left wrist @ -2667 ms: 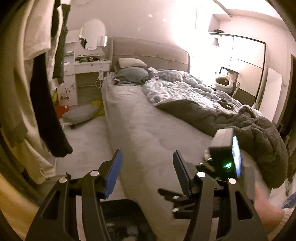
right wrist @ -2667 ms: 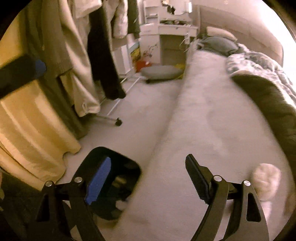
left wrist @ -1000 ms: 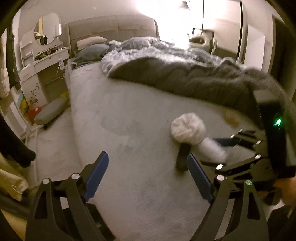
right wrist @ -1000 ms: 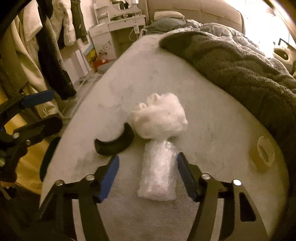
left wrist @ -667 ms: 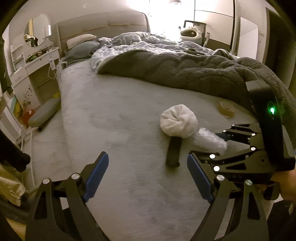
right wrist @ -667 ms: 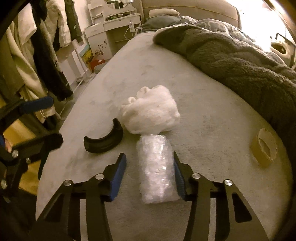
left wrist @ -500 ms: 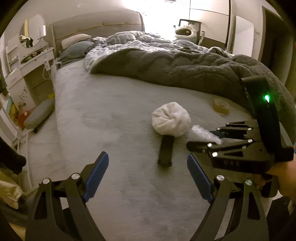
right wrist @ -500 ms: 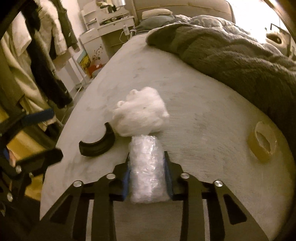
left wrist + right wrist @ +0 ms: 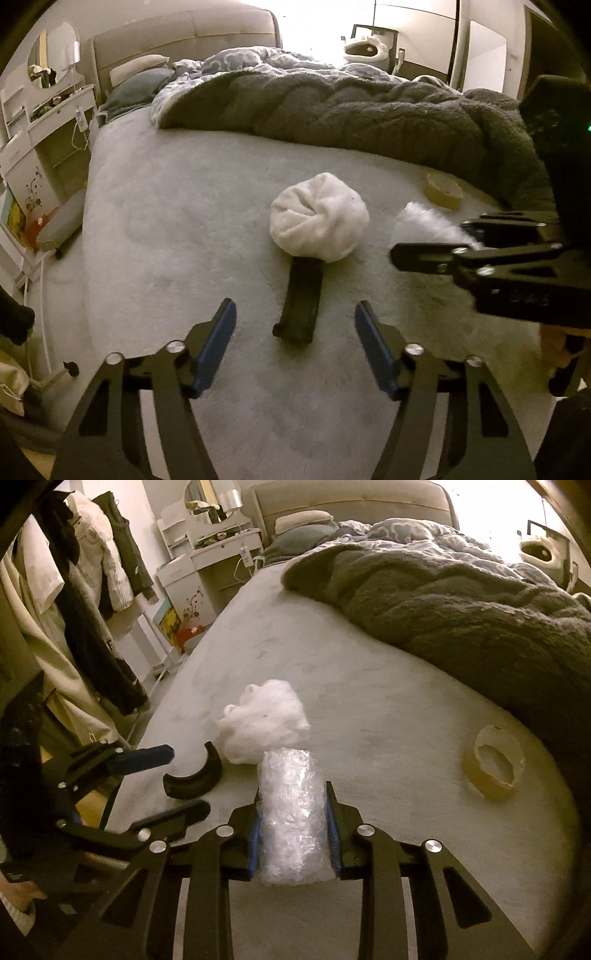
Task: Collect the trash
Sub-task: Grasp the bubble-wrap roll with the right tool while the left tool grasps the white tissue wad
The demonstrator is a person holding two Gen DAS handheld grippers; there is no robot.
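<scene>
On the grey bed sheet [image 9: 177, 229] lie a white wad of soft material [image 9: 319, 218] [image 9: 264, 722], a curved black plastic piece [image 9: 301, 302] [image 9: 194, 781] and a roll of tan tape [image 9: 443, 191] [image 9: 495, 762]. My right gripper [image 9: 293, 805] is shut on a roll of clear bubble wrap [image 9: 293, 812] [image 9: 424, 229], just in front of the white wad. My left gripper [image 9: 295, 325] hovers over the near end of the black piece; its jaws are closing, and the pads stand apart from it on both sides.
A thick dark grey blanket [image 9: 369, 107] covers the far right half of the bed. Left of the bed are a white dressing table [image 9: 207, 561] and a rack of hanging clothes [image 9: 74, 609]. The bed's edge drops off at the left.
My right gripper closed on the bubble wrap roll and lifted it a little. My left gripper swung from the bedside onto the bed, came down toward the black piece, and its jaws narrowed.
</scene>
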